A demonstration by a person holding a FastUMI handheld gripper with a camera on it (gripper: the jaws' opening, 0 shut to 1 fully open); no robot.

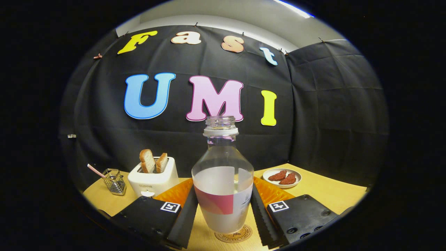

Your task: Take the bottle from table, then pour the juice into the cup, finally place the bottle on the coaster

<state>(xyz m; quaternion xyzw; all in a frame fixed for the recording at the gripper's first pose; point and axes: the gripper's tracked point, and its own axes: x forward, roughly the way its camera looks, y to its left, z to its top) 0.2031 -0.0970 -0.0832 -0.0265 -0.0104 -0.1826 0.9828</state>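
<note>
The claw (223,212) brackets the bottle (223,181): one finger stands on each side of its lower body, and both look spread just clear of the plastic, with thin gaps showing, so I judge the claw open rather than gripping. The bottle stands upright with its base on the round coaster (234,234), whose rim peeks out beneath it on the table (331,195). Its cap is off and pale liquid fills roughly the lower half.

This looks like the last step, the release onto the coaster. To do it well, the fingers should widen evenly so neither one drags the bottle's wall, since a one-sided brush could tip an uncapped bottle and spill it. Then the claw should back straight out, away from the bottle and level with the table, without lifting or twisting until the fingertips have passed the bottle's widest part. It is worth checking that the base sits fully within the coaster; from here it seems centred, though the near rim is partly hidden.

Beyond the bottle and off to one side stands a toaster (153,177) with two slices of bread (153,161), and past that a small wire basket (115,181). On the bottle's other side, farther back, a small plate (282,177) holds two reddish pieces. I cannot make out the cup.
</note>
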